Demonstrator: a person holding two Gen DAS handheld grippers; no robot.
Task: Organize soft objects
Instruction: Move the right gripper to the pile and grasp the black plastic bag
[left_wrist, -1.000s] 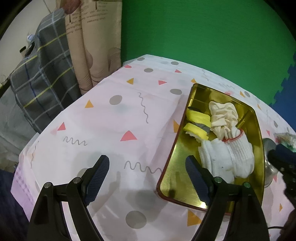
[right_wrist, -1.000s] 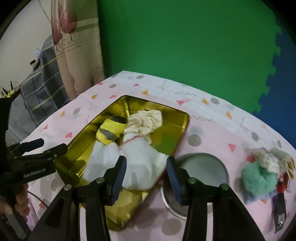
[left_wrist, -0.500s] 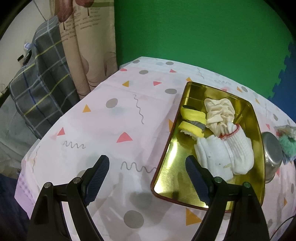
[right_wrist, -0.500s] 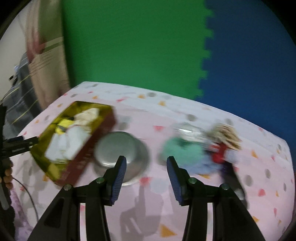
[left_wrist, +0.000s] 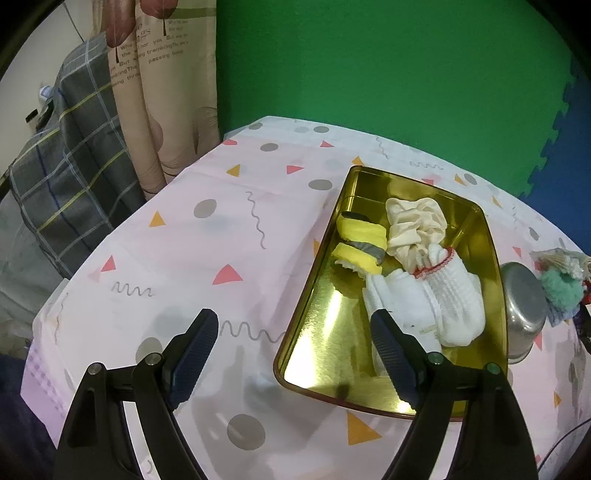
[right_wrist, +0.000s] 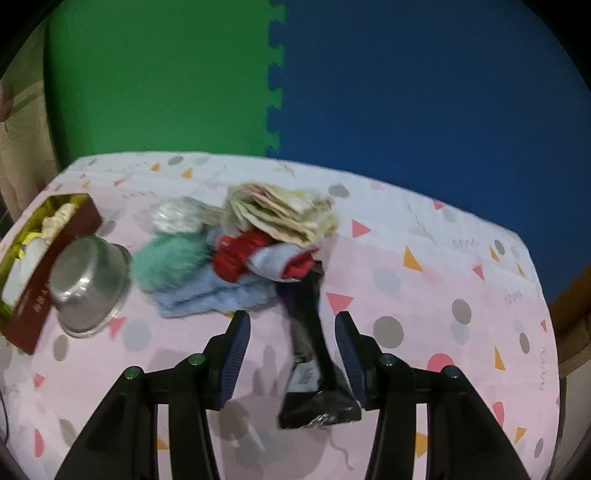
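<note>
Right gripper (right_wrist: 291, 345) has swung off the gold tin (left_wrist: 317, 325) to the soft pile (right_wrist: 236, 251) on the bench (right_wrist: 424, 295); jaws half apart, opening, empty, above a black sock (right_wrist: 314, 369). Left gripper (left_wrist: 291, 345): jaws wide, empty, near tin holding white gloves (left_wrist: 443, 295), cream cloth (left_wrist: 417, 225), yellow socks (left_wrist: 362, 240).
</note>
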